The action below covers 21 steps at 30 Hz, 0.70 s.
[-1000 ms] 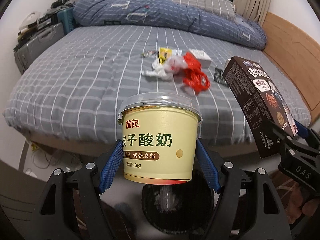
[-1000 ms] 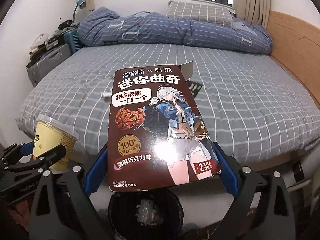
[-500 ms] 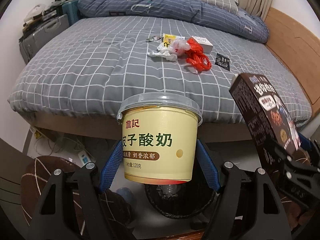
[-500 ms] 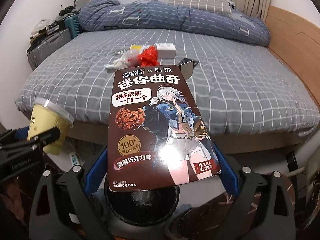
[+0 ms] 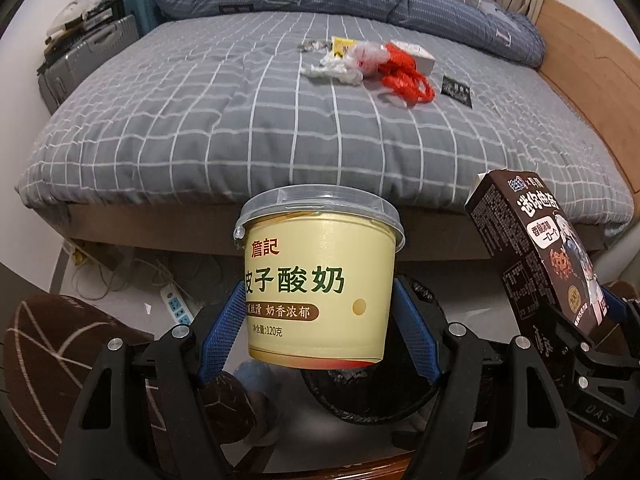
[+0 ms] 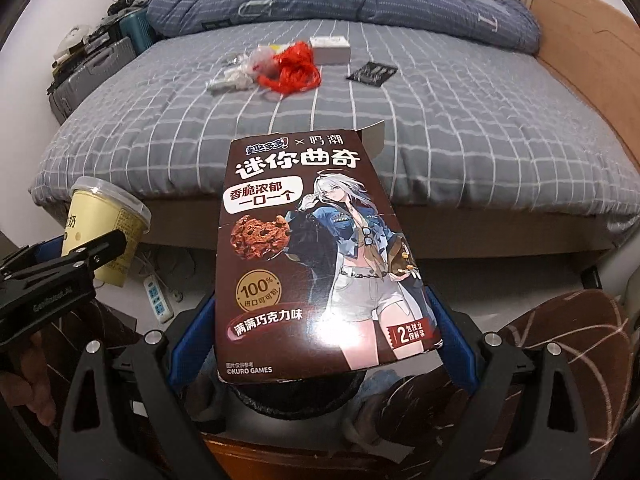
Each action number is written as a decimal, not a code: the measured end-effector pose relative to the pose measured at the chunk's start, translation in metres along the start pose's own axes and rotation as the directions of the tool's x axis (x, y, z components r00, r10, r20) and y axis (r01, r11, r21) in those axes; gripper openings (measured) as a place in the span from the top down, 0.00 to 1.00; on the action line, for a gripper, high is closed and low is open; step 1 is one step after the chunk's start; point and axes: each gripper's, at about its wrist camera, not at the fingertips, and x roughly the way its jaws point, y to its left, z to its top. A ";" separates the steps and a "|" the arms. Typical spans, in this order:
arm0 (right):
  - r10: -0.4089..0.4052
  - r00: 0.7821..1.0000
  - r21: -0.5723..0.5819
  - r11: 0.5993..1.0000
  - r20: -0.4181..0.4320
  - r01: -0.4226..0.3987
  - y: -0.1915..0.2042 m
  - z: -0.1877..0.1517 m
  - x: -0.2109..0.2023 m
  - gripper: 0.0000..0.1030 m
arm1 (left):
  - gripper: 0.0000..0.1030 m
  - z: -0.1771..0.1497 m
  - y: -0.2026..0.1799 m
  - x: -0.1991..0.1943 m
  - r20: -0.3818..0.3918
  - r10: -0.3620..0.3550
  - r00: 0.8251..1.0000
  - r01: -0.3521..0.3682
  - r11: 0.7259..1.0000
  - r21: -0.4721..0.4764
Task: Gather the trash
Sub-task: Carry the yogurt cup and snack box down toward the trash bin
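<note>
Left gripper [image 5: 320, 328]: blue fingers [image 5: 222, 332] clamped on both sides of a pale yellow yogurt cup [image 5: 318, 280], upright, clear lid on. Cup is held in the air directly above a black-lined trash bin [image 5: 360, 396] on the floor; part of the bin's rim shows below the cup base.

Right gripper [image 6: 324, 340]: fingers [image 6: 190, 344] grasping the lower sides of a brown cookie box [image 6: 320, 256], printed face toward the camera, top flap open. Box is also over the bin [image 6: 288, 396], whose rim shows under its lower edge. In the left wrist view the box [image 5: 536, 256] sits to the right of the cup, tilted.

Beyond: bed [image 5: 240, 120] with grey checked cover. Remaining trash lies on it, well apart from both grippers: red plastic bag [image 6: 294, 68], crumpled clear and white wrappers [image 6: 244, 72] touching it, small white box [image 6: 330, 50] just behind, flat black packet [image 6: 372, 73] to the right. Power strip [image 6: 156, 296] on the floor near the bed's edge.
</note>
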 end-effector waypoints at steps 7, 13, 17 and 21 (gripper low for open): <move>0.016 0.997 0.003 1.000 -0.073 -0.016 0.003 -0.018 0.028 0.12 | 0.31 -0.014 0.006 0.032 -0.051 -0.010 0.999 0.009 1.000 -0.010; 0.041 0.992 -0.020 0.999 -0.122 -0.044 0.012 -0.018 0.054 0.12 | 0.31 -0.013 0.014 0.055 -0.076 0.002 0.997 -0.004 1.000 -0.023; 0.034 0.989 -0.046 0.998 -0.144 -0.041 0.019 -0.016 0.071 0.12 | 0.31 -0.012 0.022 0.065 -0.087 0.000 0.996 -0.003 1.000 -0.030; 0.034 0.981 -0.056 0.997 -0.192 -0.045 0.025 -0.016 0.092 0.12 | 0.31 -0.008 0.028 0.072 -0.087 0.012 0.996 -0.015 1.000 -0.024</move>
